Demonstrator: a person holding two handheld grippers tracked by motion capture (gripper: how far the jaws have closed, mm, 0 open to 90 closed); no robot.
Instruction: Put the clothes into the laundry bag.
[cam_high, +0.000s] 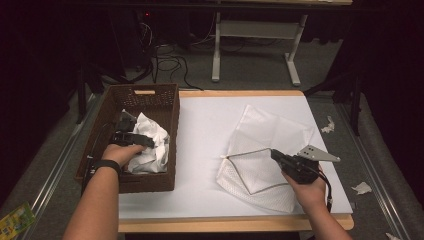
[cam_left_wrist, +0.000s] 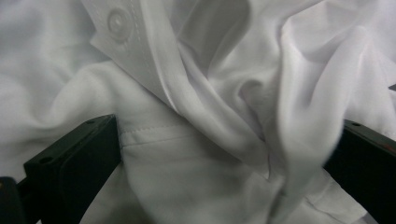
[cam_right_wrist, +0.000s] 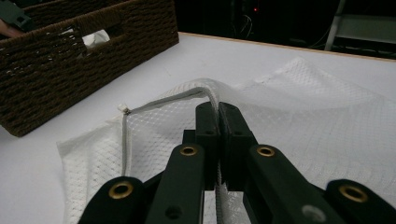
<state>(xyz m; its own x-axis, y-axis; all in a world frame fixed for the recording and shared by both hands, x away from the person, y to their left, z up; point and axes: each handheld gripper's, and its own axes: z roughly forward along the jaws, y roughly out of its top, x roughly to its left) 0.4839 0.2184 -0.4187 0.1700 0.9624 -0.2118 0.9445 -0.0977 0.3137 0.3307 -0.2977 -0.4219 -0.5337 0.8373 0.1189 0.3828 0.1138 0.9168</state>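
Tongs: two; one basket (cam_high: 165, 107), shirt (cam_high: 150, 145), mesh bag (cam_high: 265, 135).

We see bare forearms and a black wristband (cam_high: 106, 164) at nine o'clock; the right gripper (cam_right_wrist: 218, 108) shows matte black jaws, brass-ringed screws, a grey three-cornered plate (cam_high: 318, 153) and a dark trailing cable (cam_high: 328, 190).

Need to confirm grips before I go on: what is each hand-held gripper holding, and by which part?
Right hand-held gripper pinches the mesh laundry bag by its zippered opening edge. Left hand-held gripper straddles the white shirt in the wicker basket, jaws open, not yet gripping.
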